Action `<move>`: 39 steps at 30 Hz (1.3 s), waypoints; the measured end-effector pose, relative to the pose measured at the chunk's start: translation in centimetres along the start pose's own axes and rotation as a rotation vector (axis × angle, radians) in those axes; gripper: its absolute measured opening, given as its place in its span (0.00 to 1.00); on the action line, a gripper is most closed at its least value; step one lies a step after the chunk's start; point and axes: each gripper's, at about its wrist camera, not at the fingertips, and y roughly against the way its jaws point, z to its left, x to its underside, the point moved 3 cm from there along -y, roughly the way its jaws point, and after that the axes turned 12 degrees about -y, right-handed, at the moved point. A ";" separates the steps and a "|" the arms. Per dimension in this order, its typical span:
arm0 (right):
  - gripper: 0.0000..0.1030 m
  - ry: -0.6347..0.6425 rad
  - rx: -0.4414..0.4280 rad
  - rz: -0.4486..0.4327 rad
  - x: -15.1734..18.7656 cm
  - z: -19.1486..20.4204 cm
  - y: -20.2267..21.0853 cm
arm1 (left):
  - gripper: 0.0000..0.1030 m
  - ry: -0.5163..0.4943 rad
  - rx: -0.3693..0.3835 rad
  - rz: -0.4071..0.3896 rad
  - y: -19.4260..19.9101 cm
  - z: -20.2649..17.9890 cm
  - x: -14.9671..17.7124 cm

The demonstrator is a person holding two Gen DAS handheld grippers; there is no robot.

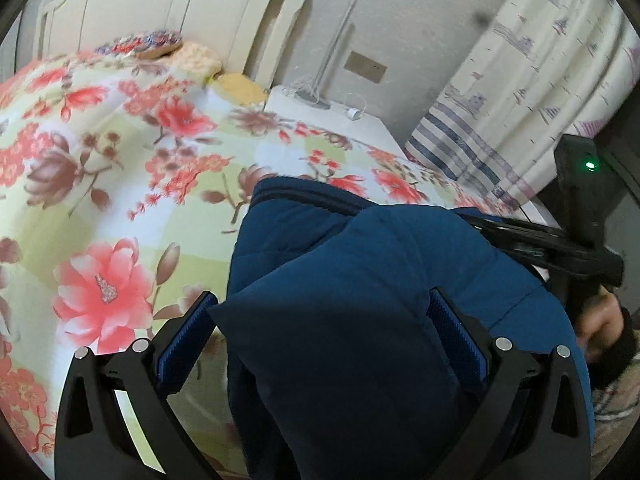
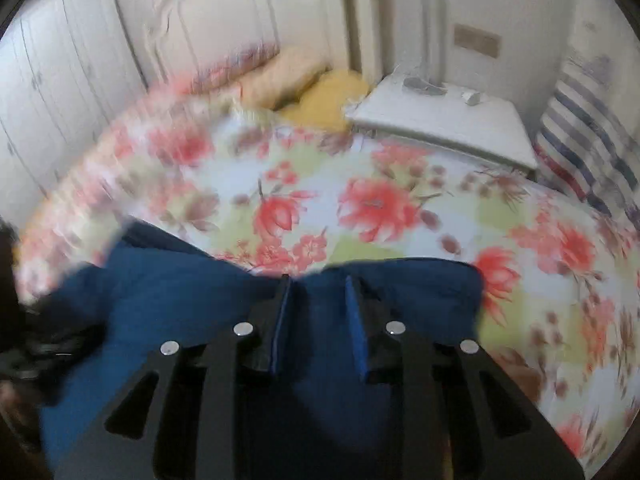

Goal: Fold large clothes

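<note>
Blue jacket (image 1: 360, 264) lay bunched at the bed's (image 1: 120, 152) near edge. Left gripper (image 1: 324, 336) gaped around a fold; right gripper (image 2: 316, 312) stood narrowly apart over cloth, grip unclear. Best: pinch firmly, fold flat.

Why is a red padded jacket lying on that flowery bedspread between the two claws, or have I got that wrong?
One detail is off: the padded jacket is dark blue, not red. The left wrist view shows it clearly. The red you noticed belongs to the flowers on the bedspread. The rest holds: the jacket lies on that flowery bedspread, between the left claw and the right claw.
</note>
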 end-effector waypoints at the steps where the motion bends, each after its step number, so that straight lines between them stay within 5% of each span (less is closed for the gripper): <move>1: 0.28 0.026 0.020 0.011 0.0 0.4 -0.6 | 0.96 0.018 0.012 0.008 -0.2 0.3 0.1; 4: 0.29 0.022 0.005 -0.012 0.4 0.3 -0.2 | 0.96 0.027 0.030 0.012 -0.4 0.5 0.1; 8: 0.31 -0.148 -0.139 -0.133 -0.1 -3.1 5.1 | 0.96 0.015 0.025 0.010 -0.4 0.2 0.1; 11: 0.32 -0.210 -0.104 -0.207 -0.6 -5.5 8.2 | 0.96 0.016 0.028 0.009 -0.5 0.2 0.1; 16: 0.32 -0.143 -0.048 -0.009 1.0 -4.5 1.4 | 0.96 0.026 0.022 0.007 -0.4 0.4 0.2; 21: 0.31 -0.039 0.097 -0.030 -0.3 -2.2 3.1 | 0.96 0.039 0.028 0.003 -0.3 0.6 0.3; 25: 0.31 -0.001 -0.044 -0.099 -1.1 1.5 6.9 | 0.96 0.033 0.024 0.002 -0.3 0.6 0.3; 31: 0.31 0.196 0.078 0.073 0.9 6.2 -0.5 | 0.96 0.042 0.005 -0.001 -0.2 0.9 0.3; 35: 0.32 0.177 0.071 0.070 -0.5 7.0 0.8 | 0.96 0.027 -0.027 -0.017 0.3 0.7 0.3; 37: 0.31 0.197 -0.008 0.047 -0.4 8.3 1.8 | 0.96 0.000 -0.074 -0.040 0.9 0.3 0.2; 39: 0.31 0.231 0.039 0.091 0.4 8.8 0.2 | 0.96 0.001 -0.093 -0.062 1.9 0.3 0.1</move>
